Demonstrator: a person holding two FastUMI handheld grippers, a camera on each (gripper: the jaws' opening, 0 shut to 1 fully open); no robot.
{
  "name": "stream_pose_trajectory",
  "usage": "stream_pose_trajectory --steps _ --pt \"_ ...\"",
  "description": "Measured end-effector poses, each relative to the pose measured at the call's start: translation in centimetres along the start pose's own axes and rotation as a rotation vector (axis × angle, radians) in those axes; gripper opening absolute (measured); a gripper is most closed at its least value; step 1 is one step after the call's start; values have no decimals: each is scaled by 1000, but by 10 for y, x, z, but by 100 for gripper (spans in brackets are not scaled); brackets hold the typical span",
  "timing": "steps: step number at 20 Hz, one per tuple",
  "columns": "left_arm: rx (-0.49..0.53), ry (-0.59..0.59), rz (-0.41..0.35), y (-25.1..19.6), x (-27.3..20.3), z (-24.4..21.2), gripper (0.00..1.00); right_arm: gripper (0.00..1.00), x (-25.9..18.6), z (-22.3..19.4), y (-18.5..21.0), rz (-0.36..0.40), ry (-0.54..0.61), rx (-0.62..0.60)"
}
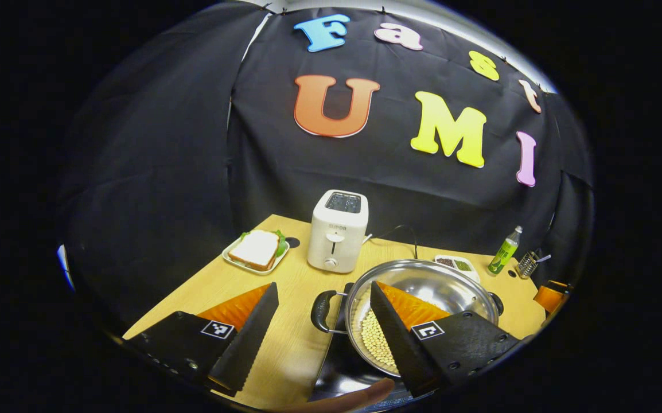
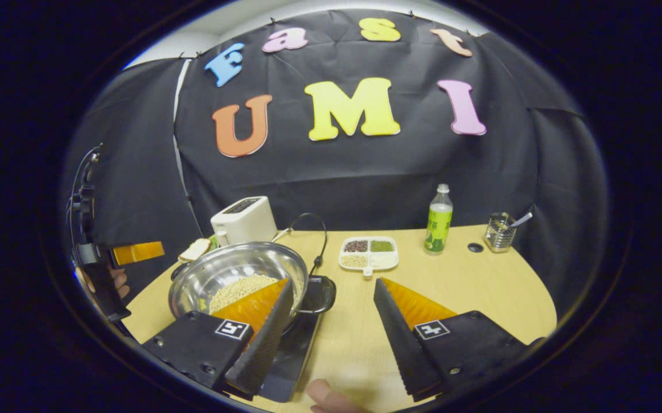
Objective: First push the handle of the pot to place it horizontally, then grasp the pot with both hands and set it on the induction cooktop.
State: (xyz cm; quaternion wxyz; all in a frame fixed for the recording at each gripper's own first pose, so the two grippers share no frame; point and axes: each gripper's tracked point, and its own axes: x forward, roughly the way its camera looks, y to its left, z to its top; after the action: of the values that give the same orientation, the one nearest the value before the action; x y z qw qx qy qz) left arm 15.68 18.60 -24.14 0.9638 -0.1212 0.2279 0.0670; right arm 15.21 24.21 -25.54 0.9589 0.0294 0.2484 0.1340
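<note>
Pot (image 1: 423, 298) betw. wide-open claws (image 1: 324, 335), unheld.

The left gripper view looks from low at the table's (image 1: 285, 269) near edge toward the booth's back wall, close to the pot (image 1: 423, 287), which sits to its right. The right gripper view faces the same way from the pot's (image 2: 233, 269) other side. Both views share the toaster (image 1: 337, 229) (image 2: 245, 221) and bottle (image 1: 504, 251) (image 2: 438, 221).
</note>
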Motion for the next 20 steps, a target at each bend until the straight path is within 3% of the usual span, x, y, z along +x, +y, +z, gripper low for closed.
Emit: stream_pose_trajectory --steps 4,6,13,20 --pt "11 -65 -31 -20 -36 11 95 90 -44 21 -18 -45 -105 -25" --pt "35 -100 -35 -29 -51 17 96 99 -63 28 -26 -60 -139 -17" --pt "18 -240 -121 -81 -115 57 96 99 -131 64 -61 -79 -256 -18" --pt "80 -383 -115 -130 -194 90 95 98 -224 98 -112 -138 -433 -22"
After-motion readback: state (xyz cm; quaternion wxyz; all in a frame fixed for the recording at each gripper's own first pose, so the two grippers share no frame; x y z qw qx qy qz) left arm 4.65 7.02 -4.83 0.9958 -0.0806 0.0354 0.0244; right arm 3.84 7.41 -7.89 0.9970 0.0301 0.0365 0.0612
